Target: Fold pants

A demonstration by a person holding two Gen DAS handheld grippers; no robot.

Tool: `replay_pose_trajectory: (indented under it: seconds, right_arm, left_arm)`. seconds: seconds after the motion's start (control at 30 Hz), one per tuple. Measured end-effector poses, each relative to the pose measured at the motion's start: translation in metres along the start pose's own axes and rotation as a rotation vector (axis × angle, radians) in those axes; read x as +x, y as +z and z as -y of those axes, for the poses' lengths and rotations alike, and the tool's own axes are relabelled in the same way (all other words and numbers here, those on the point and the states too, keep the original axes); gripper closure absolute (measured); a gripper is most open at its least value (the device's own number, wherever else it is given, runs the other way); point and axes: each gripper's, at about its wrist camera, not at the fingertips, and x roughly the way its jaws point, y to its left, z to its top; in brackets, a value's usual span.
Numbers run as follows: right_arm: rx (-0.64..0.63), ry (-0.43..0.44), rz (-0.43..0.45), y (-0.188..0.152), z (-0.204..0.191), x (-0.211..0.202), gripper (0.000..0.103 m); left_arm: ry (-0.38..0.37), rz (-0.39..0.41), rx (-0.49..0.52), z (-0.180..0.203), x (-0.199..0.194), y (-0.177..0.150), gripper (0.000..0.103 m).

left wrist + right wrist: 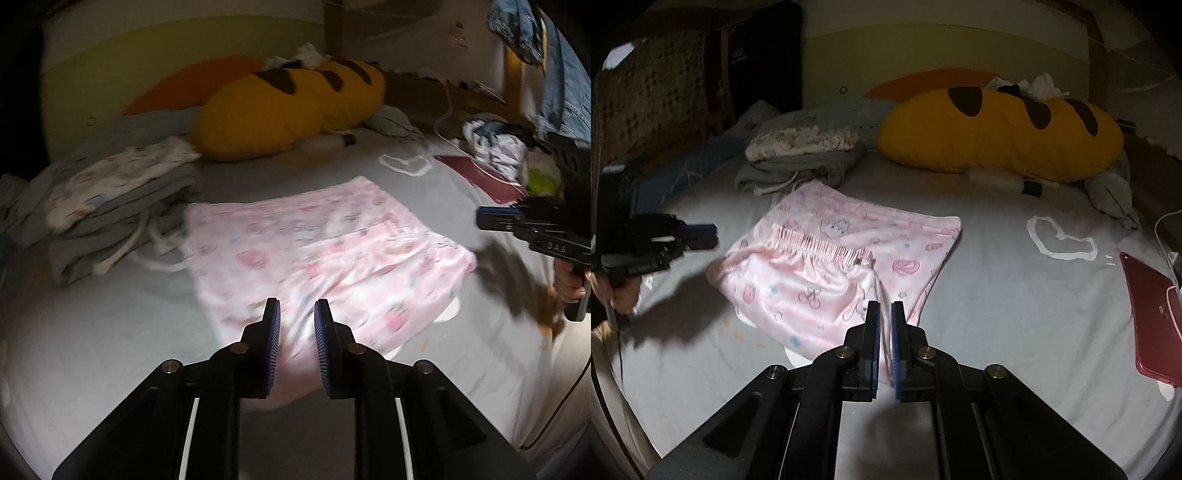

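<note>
Pink patterned pants (314, 251) lie folded flat on the grey bed sheet (92, 332); their gathered waistband (820, 245) shows in the right wrist view, on top of the pants (831, 280). My left gripper (295, 306) hovers over their near edge with its jaws apart and nothing between the pads. My right gripper (885, 308) is above the other near corner, its jaws almost together with only a thin slit and no cloth pinched. Each gripper also appears in the other's view, held by a hand at the side: left gripper (701, 232), right gripper (487, 219).
A stack of folded clothes (801, 147) sits behind the pants on the left. A big yellow pillow (997, 129) lies at the back. A red phone (1148, 317) on a cable rests on the sheet at the right, and loose clothes (495, 144) are heaped at the far right.
</note>
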Motion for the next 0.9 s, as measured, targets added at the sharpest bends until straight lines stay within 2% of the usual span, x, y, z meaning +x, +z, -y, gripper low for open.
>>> replay_pose_trajectory:
  seconds: [0.07,0.1,0.17,0.27,0.4,0.5,0.57,0.77,0.87,0.9]
  right_arm:
    - [-0.007,0.006,0.004,0.008,-0.002,0.006,0.096]
    - [-0.007,0.021,-0.002,0.014,-0.004,0.013,0.096]
    - [0.002,0.076,-0.039,0.026,-0.006,0.029,0.096]
    - [0.025,0.156,-0.116,0.038,-0.012,0.063,0.095]
    - [0.043,0.147,-0.201,0.039,-0.011,0.103,0.095]
    - [0.058,0.128,-0.256,0.031,-0.004,0.12,0.096]
    - [0.06,0.136,-0.256,0.026,0.0,0.121,0.096]
    - [0.053,0.121,-0.245,0.027,0.002,0.118,0.095]
    - [0.036,0.082,-0.205,0.029,0.004,0.105,0.095]
    - [0.034,0.073,-0.187,0.03,0.006,0.1,0.092]
  left_arm:
    - [-0.008,-0.006,0.009,0.007,0.014,0.011,0.074]
    - [-0.016,-0.016,0.009,0.009,0.023,0.017,0.072]
    - [-0.027,-0.046,-0.005,0.009,0.041,0.025,0.072]
    - [0.0,-0.086,-0.038,0.006,0.063,0.031,0.072]
    - [0.034,-0.09,-0.082,-0.005,0.083,0.03,0.074]
    - [0.011,-0.1,-0.119,-0.015,0.094,0.026,0.074]
    - [0.001,-0.106,-0.128,-0.017,0.101,0.023,0.073]
    - [-0.019,-0.047,-0.137,-0.022,0.083,0.023,0.072]
    - [0.019,0.001,-0.088,-0.021,0.055,0.02,0.071]
    - [0.043,0.014,-0.068,-0.021,0.044,0.018,0.071]
